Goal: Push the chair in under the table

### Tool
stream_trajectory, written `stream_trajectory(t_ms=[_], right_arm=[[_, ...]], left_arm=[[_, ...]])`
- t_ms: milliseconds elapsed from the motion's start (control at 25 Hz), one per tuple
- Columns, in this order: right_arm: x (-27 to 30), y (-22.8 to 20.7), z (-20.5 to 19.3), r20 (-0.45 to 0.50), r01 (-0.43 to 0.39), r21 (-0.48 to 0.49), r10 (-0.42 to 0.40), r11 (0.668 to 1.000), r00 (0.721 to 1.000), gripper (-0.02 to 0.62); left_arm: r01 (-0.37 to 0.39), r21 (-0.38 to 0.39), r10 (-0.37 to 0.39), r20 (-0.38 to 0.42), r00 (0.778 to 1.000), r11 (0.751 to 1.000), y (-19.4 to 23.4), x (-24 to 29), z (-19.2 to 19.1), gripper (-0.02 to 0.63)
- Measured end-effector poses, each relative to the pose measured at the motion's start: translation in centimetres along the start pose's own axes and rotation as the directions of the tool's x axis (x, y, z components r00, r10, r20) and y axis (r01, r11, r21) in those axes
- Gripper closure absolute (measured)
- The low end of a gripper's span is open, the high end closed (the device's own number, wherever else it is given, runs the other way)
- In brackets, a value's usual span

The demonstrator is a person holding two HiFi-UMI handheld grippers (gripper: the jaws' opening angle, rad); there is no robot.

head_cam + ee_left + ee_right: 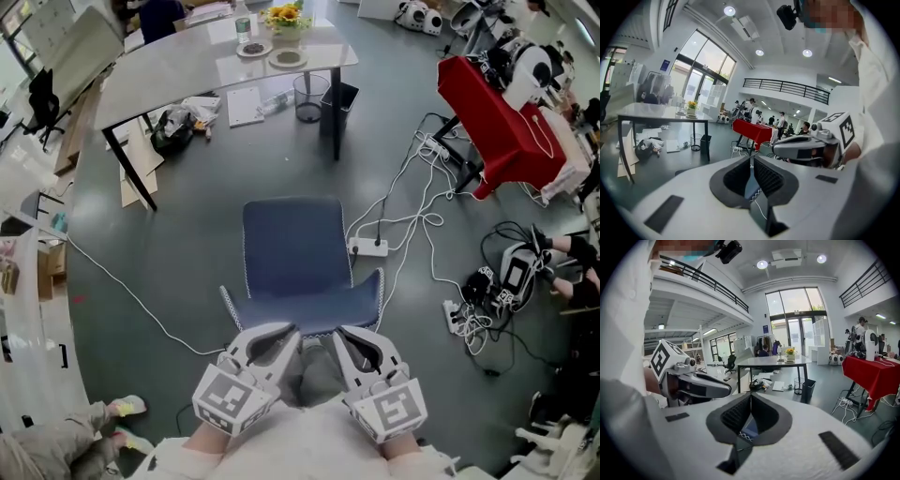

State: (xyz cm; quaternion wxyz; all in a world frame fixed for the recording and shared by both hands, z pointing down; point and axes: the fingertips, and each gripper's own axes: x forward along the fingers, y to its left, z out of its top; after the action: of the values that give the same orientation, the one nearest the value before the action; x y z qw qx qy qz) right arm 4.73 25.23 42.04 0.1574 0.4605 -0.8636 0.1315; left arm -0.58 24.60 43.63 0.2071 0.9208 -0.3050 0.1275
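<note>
**A:** Where is your chair?

**B:** The blue fabric-covered chair (291,248) stands right in front of you on the dark grey floor (197,253). It is well apart from the pale grey bench with black legs (169,75) at the far side. Open floor lies between them.

**A:** And your claws?

**B:** Both are closed. Your left claw (284,329) has its jaws together, and its tip is at the chair's near edge. Your right claw (344,330) is shut the same way, just beside it on that edge. In each gripper view the pads meet at the tip, with blue cloth and white zigzag stitching showing beneath them. Whether either claw pinches that edge, I cannot tell.

**A:** What lies near the chair?

**B:** A white power strip (367,247) with its cables sits just beside the chair's right side. A wire mesh basket (310,97) and a black bin (341,101) stand by the bench's near leg.
</note>
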Motion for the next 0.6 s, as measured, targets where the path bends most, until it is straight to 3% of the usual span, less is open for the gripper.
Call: stream_trajectory(t_ms=[240, 400, 600], right_arm=[[-0.1, -0.1, 0.0, -0.011, -0.049, -0.023, 0.049, 0.999, 0.999, 0.592], [0.3, -0.3, -0.8, -0.046, -0.074, -0.062, 0.071, 0.995, 0.996, 0.592], [0.7, -0.2, -2.5, -0.106, -0.113, -0.071, 0.105, 0.991, 0.989, 0.591]], left_arm=[[-0.105, 0.018, 0.106, -0.064, 0.992, 0.994, 1.1, 0.5, -2.3, 0.574], [-0.113, 0.043, 0.116, -0.055, 0.992, 0.993, 1.1, 0.5, -2.5, 0.577], [-0.128, 0.128, 0.147, -0.15, 0.978, 0.983, 1.6, 0.3, -4.5, 0.577]])
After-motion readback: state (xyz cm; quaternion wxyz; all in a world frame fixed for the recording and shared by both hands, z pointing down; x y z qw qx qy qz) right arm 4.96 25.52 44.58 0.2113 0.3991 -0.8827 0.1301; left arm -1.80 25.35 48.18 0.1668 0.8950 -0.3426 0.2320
